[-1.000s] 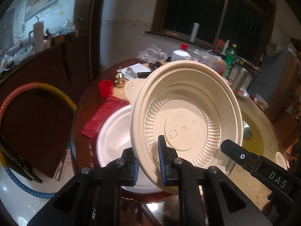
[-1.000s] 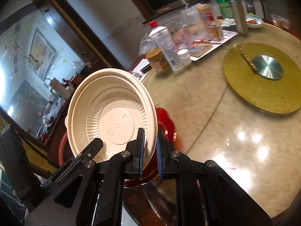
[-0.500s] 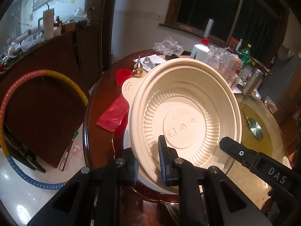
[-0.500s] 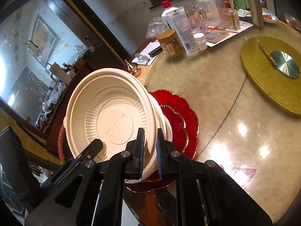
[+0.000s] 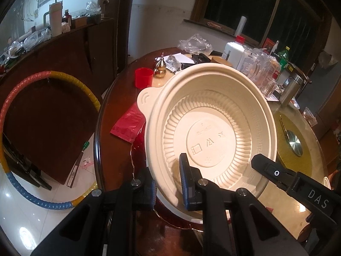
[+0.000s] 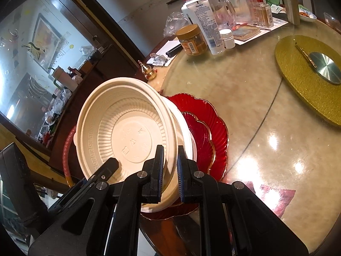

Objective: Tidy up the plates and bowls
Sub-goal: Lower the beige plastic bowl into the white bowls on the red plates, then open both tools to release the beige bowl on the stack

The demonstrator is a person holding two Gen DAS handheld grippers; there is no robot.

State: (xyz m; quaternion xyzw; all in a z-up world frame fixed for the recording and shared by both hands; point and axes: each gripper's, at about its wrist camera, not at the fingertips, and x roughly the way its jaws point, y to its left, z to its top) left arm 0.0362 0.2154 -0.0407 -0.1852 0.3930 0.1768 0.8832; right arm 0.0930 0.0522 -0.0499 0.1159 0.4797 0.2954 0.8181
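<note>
Round marble-topped bench point(image 6: 245, 98) with a dark wooden edge, crowded along its far side with bottles, jars and wrappers. On the near part, a large scalloped red glass plate point(image 6: 215, 119), a smaller red plate point(image 6: 199, 136) stacked on it, and a white bowl point(image 6: 188, 136) nested on top. Held tilted over that stack, a cream ribbed plastic bowl point(image 5: 213, 128), tab handle toward the red cup point(image 5: 143, 77), lower rim just over the white bowl; actual contact impossible to tell. Left gripper point(image 5: 167, 185) clamped nearly closed on the cream bowl's near rim, one pad inside, one outside. Right gripper point(image 6: 170, 168) pinched likewise on the opposite rim. Further off, a gold turntable mat point(image 6: 307, 72) with a steel disc, a red packet point(image 5: 127, 123) beside the plates, and a small brass gourd point(image 5: 161, 69) near the cup.
</note>
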